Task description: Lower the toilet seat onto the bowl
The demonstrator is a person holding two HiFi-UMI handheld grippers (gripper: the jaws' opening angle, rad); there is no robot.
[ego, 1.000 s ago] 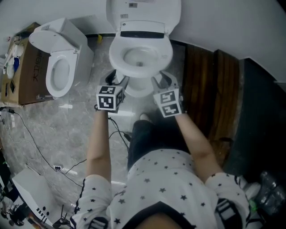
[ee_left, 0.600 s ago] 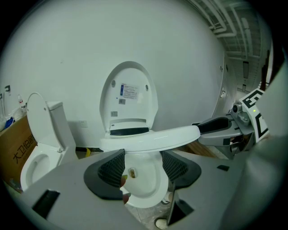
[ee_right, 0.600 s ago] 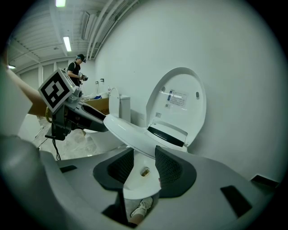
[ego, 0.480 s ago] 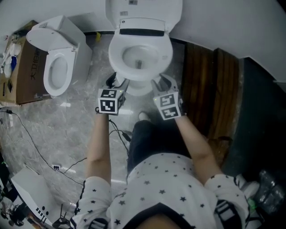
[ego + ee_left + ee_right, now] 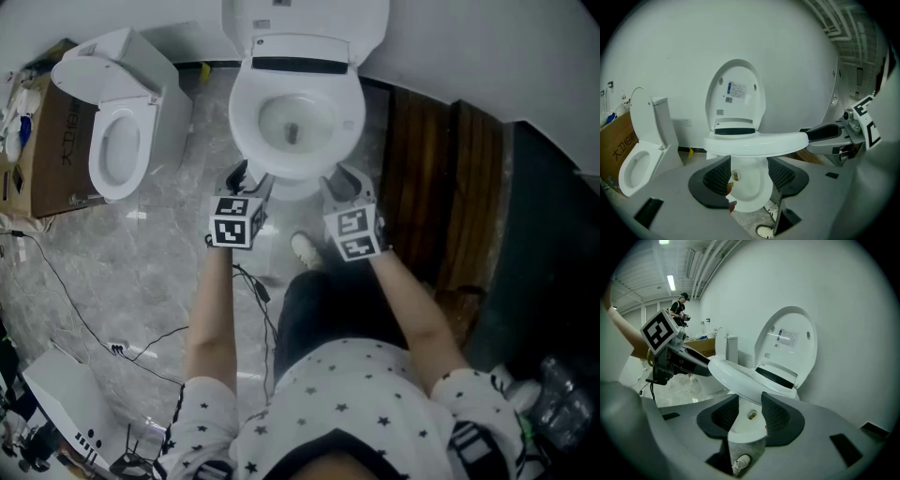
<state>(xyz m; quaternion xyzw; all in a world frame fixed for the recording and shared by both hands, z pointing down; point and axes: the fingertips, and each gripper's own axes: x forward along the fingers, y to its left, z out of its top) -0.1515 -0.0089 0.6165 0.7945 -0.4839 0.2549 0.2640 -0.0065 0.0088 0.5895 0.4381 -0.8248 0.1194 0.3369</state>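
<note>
The white toilet seat (image 5: 246, 131) lies flat on the bowl (image 5: 295, 117), and the lid (image 5: 305, 23) stands upright behind it. My left gripper (image 5: 248, 178) and right gripper (image 5: 342, 180) hang side by side just in front of the bowl's front edge. Both are open and hold nothing. In the left gripper view the seat (image 5: 754, 140) runs level above my jaws, with the bowl's pedestal (image 5: 750, 187) showing in the gap. The right gripper view shows the seat (image 5: 736, 373) the same way, and the left gripper (image 5: 689, 362) beside its rim.
A second toilet (image 5: 117, 141) with its lid up stands at the left, next to a cardboard box (image 5: 42, 150). A dark wooden platform (image 5: 441, 187) lies to the right. Cables (image 5: 94, 328) trail over the marble floor. The person's shoe (image 5: 305, 248) is under the bowl's front.
Both grippers have sunk a little and drawn back from the bowl's front toward the person. The seat and the lid stand as before.
</note>
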